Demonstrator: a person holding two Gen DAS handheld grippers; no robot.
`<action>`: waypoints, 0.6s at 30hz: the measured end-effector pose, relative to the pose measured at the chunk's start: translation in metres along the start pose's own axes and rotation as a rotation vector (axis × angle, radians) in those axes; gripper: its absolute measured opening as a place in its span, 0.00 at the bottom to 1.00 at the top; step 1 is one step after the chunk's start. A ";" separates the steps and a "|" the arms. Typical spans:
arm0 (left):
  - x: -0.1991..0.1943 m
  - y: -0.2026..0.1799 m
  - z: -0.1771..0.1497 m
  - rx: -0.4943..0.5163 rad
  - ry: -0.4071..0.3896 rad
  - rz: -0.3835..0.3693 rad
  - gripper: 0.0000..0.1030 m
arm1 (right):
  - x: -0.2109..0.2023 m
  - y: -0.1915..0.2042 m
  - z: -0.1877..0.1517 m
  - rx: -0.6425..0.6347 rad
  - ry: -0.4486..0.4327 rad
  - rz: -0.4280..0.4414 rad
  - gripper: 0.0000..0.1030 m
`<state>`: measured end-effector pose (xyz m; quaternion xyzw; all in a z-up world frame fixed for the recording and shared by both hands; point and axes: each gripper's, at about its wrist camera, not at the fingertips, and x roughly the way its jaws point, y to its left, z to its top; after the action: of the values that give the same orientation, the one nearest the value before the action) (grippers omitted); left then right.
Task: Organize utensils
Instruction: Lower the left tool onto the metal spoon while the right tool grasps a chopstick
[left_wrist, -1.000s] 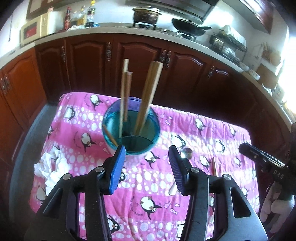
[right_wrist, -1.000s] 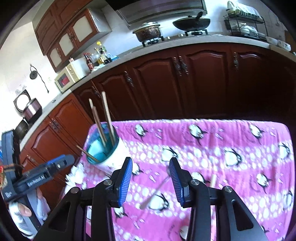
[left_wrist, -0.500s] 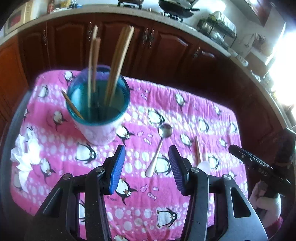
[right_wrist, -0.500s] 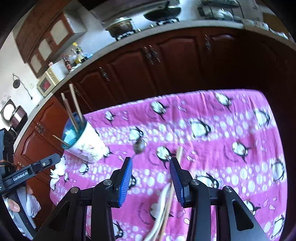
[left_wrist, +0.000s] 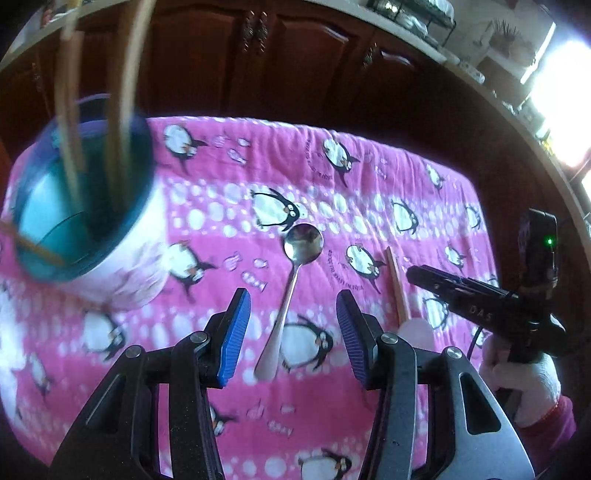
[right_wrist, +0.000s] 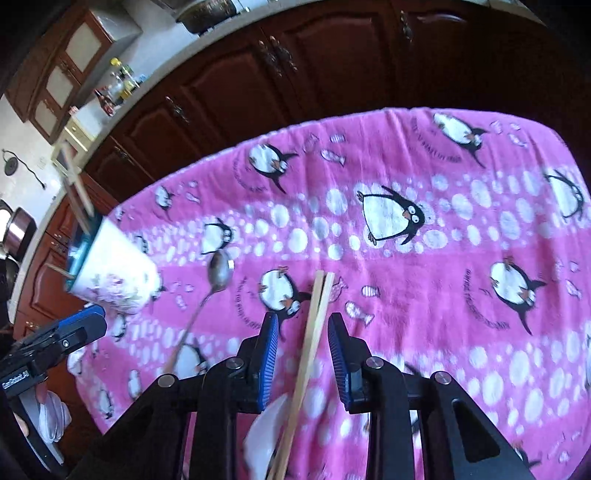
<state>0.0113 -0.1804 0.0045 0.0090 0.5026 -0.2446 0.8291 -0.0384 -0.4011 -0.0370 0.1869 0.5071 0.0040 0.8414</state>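
Observation:
A metal spoon (left_wrist: 291, 288) lies on the pink penguin cloth (left_wrist: 369, 406), its handle running between the fingers of my left gripper (left_wrist: 291, 332), which is open above it. The spoon (right_wrist: 218, 273) also shows in the right wrist view. A pair of wooden chopsticks (right_wrist: 314, 332) lies on the cloth across a white ceramic spoon (right_wrist: 266, 432). My right gripper (right_wrist: 301, 354) straddles them, its jaws closing, pads apart from the wood. At far left stands the blue-rimmed utensil cup (left_wrist: 88, 229) holding several chopsticks.
Dark wooden cabinets (left_wrist: 258, 74) run behind the table under a counter with a dish rack. The other gripper (left_wrist: 480, 310) and a gloved hand (left_wrist: 524, 384) sit at the right of the left wrist view. The cloth drops off at the table's far edge.
Both grippers have sunk toward the cloth and moved forward. The spoon now lies between the left fingers, the chopsticks between the right ones. The right jaws have narrowed.

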 end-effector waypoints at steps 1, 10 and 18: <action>0.007 -0.002 0.004 0.010 0.007 0.006 0.47 | 0.006 -0.002 0.002 0.001 0.011 -0.003 0.27; 0.066 -0.003 0.036 0.041 0.038 0.054 0.46 | 0.029 -0.016 0.012 0.001 0.042 0.024 0.07; 0.103 -0.005 0.048 0.090 0.079 0.064 0.43 | 0.004 -0.057 0.010 0.090 0.010 0.087 0.07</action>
<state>0.0879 -0.2387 -0.0570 0.0721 0.5228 -0.2400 0.8148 -0.0384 -0.4563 -0.0548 0.2465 0.5023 0.0186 0.8286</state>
